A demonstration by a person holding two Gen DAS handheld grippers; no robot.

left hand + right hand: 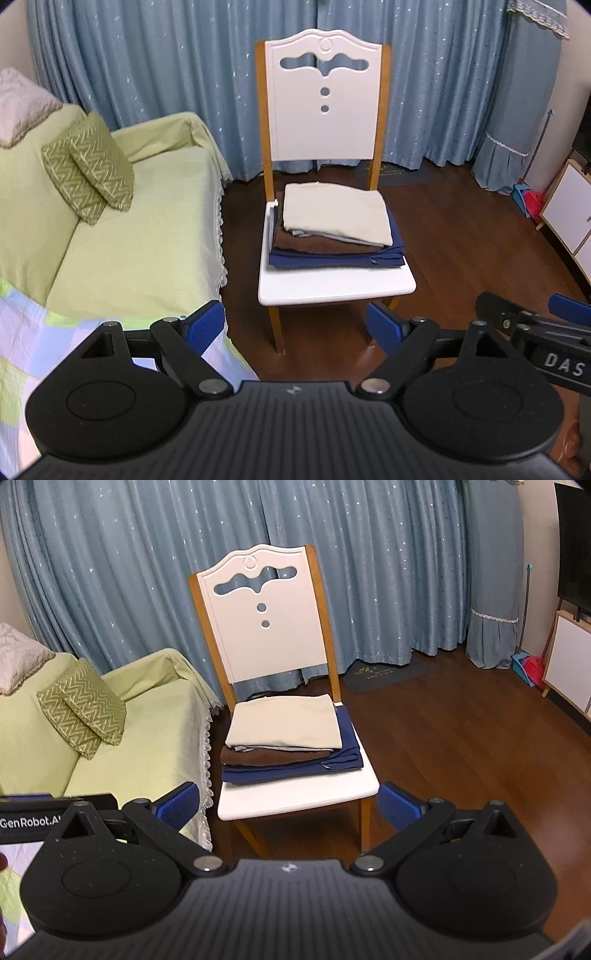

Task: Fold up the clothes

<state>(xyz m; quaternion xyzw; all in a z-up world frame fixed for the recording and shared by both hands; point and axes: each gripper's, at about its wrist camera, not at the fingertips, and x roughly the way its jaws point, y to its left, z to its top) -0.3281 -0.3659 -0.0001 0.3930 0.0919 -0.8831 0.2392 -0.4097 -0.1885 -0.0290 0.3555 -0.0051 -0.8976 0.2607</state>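
A stack of folded clothes [334,225] lies on the white seat of a chair [332,286]: a cream piece on top, then grey, brown and navy pieces. The stack also shows in the right wrist view [284,734] on the chair [295,794]. My left gripper [295,328] is open and empty, held in the air short of the chair's front edge. My right gripper [290,806] is open and empty, also short of the chair. The right gripper shows at the right edge of the left wrist view [532,321].
A sofa with a light green cover [140,229] and two patterned cushions [88,166] stands left of the chair. A pastel checked cloth [33,350] lies at lower left. Blue curtains [184,74] hang behind. A white cabinet [569,206] stands on the right on a dark wood floor [461,240].
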